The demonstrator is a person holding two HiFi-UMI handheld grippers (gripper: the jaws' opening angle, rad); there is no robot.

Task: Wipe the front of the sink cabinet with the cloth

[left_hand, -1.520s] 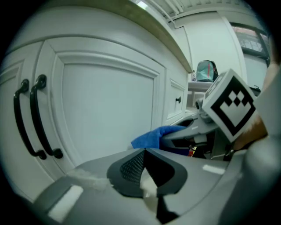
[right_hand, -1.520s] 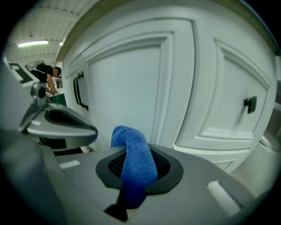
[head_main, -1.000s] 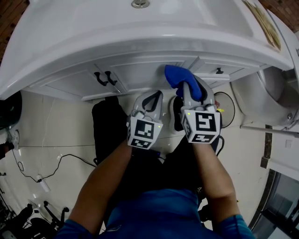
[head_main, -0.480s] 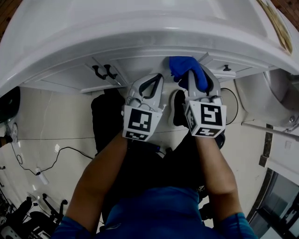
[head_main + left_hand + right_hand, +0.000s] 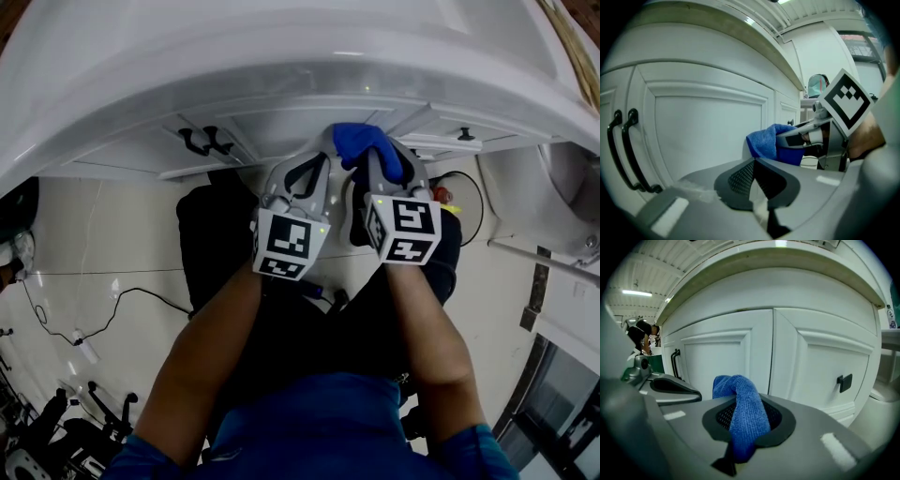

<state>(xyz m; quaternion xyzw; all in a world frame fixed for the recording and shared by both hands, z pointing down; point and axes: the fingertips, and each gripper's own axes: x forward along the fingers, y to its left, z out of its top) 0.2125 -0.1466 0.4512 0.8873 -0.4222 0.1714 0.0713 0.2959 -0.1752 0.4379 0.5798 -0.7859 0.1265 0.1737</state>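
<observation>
Blue cloth (image 5: 742,418) sits pinched in the right gripper (image 5: 382,161), its bunched end right at the cabinet door (image 5: 717,359) ahead. Left gripper (image 5: 309,165), just beside, is closed and empty. I'd press flat and sweep evenly across it.

You've brought your right tongs (image 5: 379,165) forward, carrying the cloth (image 5: 362,142) closer to the cabinet front (image 5: 272,122).

Cloth (image 5: 367,142) contact with cabinet front (image 5: 281,127) unclear.
</observation>
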